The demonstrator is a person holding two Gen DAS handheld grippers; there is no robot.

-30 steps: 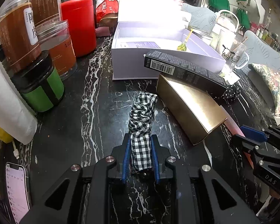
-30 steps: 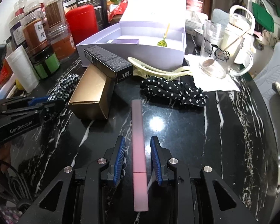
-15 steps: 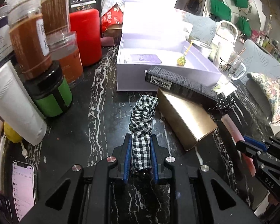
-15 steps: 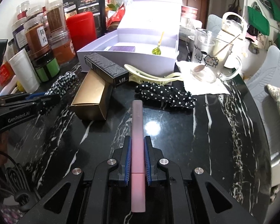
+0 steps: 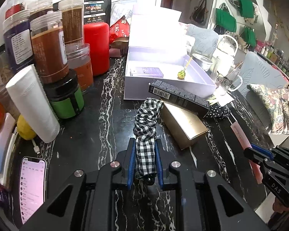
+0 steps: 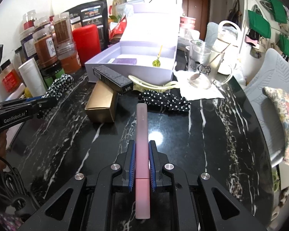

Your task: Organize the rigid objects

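- So, the right tool [image 6: 141, 163] is clamped flat on the pink stick [image 6: 141, 134], a long slim rigid bar. The blue pads only just finished closing on it, and they grip it near its lower third.
- The stick's long axis runs straight out along the tool, pointing toward the open lilac box [image 6: 125, 65] at the back of the worktop [image 6: 212, 134].
- Between stick tip and box sit the polka-dot scrunchie [image 6: 163, 100] and the cream hair claw [image 6: 154, 85], touching each other, right in line. My guess is the stick has to go over them, not through.
- The gold carton [image 6: 102, 105] with the black carton [image 6: 113, 79] leaning across it lies to the left of that line, just beside the box's front wall.
- The left tool [image 5: 144, 163] is pinched on the checked scrunchie [image 5: 147, 119], which sticks out forward toward the same box; its far end looks just beside the gold carton in the left wrist view.
- The right hand looks like the one with the rigid piece, so it's the one that matters here.
- Free room: the right half of the worktop is bare up to its curved edge; the glass mug [image 6: 200, 65] on its napkin crowds the box's right side, jars [image 5: 48, 44] crowd the left.
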